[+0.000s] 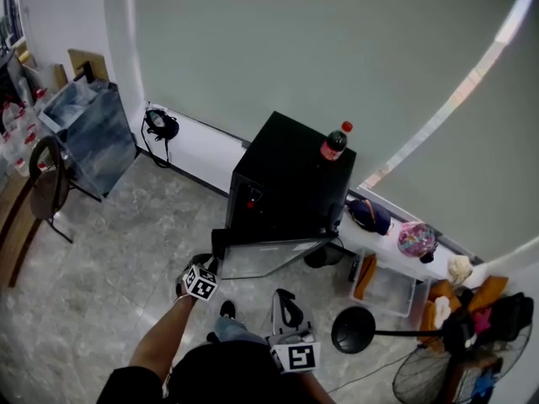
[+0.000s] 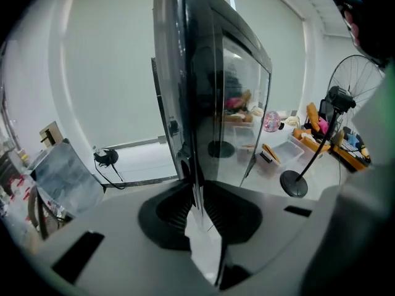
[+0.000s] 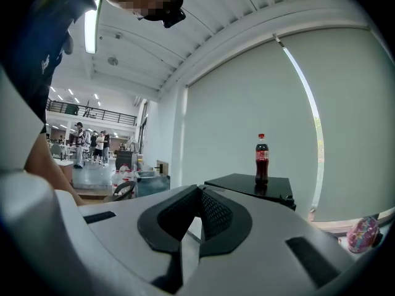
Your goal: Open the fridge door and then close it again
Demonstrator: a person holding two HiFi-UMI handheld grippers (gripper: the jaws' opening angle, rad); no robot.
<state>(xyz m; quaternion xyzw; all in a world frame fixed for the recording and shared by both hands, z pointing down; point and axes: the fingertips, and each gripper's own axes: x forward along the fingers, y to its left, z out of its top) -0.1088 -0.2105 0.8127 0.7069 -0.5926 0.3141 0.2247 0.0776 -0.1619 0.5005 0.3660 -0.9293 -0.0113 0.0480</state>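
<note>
Along the floor's left edge stand a dark chair [image 1: 46, 183] and a clear-walled cabinet [image 1: 84, 133]; further right, at the foot of the wall, a black cable bundle [image 1: 160, 124] rests on a low white ledge [image 1: 202, 146]; at the middle of the floor's far edge stands the black fridge [image 1: 290, 175], with a cola bottle [image 1: 334, 144] upright near the right corner of its top; the glass-fronted fridge door [image 1: 274, 257] is swung open toward the person; the left tool [image 2: 196, 189] has its jaws nearly together, pinched on the free edge of that door, which runs up between them in the left gripper view; the right tool [image 3: 199, 197] hangs to the right, nearer the person and apart from the door, its jaws closed tip to tip on nothing; right of the fridge the ledge carries a dark bag [image 1: 369, 215] and a pink patterned ball [image 1: 417, 239]; below them sits a clear plastic bin [image 1: 392, 286]; near the floor's right corner stands a fan [image 1: 438, 373], its round black base [image 1: 353, 329] beside the bin.
</note>
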